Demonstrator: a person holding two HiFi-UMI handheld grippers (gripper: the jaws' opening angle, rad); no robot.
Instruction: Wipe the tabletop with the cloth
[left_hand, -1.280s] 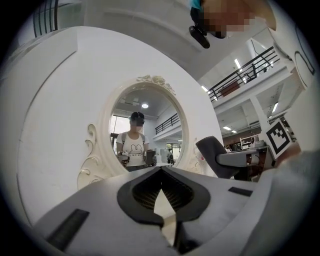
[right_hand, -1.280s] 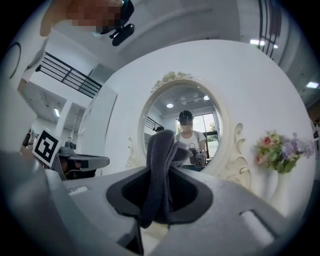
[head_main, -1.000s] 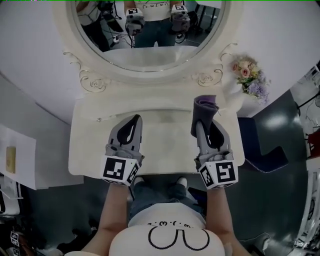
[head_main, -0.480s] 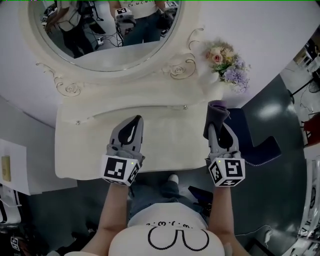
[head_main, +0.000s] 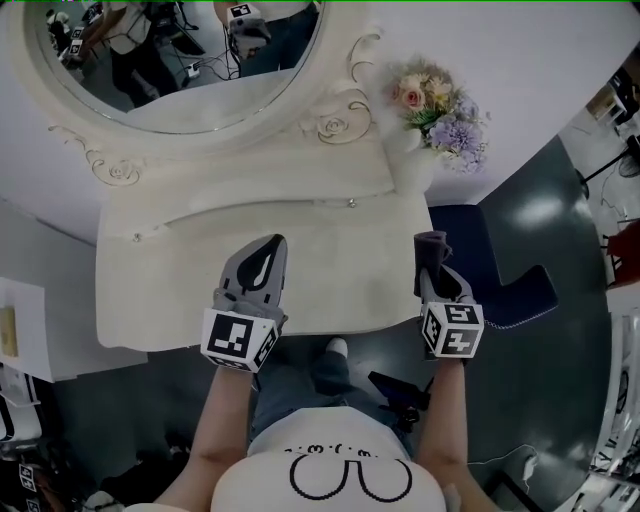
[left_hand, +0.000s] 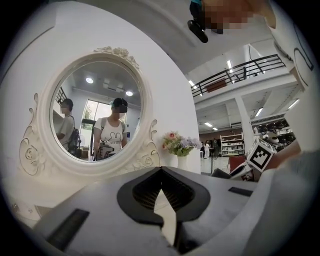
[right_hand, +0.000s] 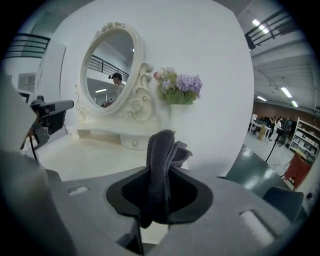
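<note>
Purple-grey folded cloth (head_main: 431, 247) stands pinched in the right gripper (head_main: 436, 278), long axis pointing forward along the jaws, over the cream tabletop's (head_main: 170, 290) right edge. The left gripper (head_main: 262, 252) is closed and empty above the tabletop's front.

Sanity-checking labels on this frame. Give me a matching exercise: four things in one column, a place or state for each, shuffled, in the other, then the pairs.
Things:
1. cloth
2. left gripper
3. flowers
4. mirror

Place or state:
A. at the back right corner of the table
B. jaws together, nothing between them
C. rises from the table's back edge, reflecting people
D. pinched in the right gripper

Pairs: 1-D, 2-B, 3-A, 4-C
</note>
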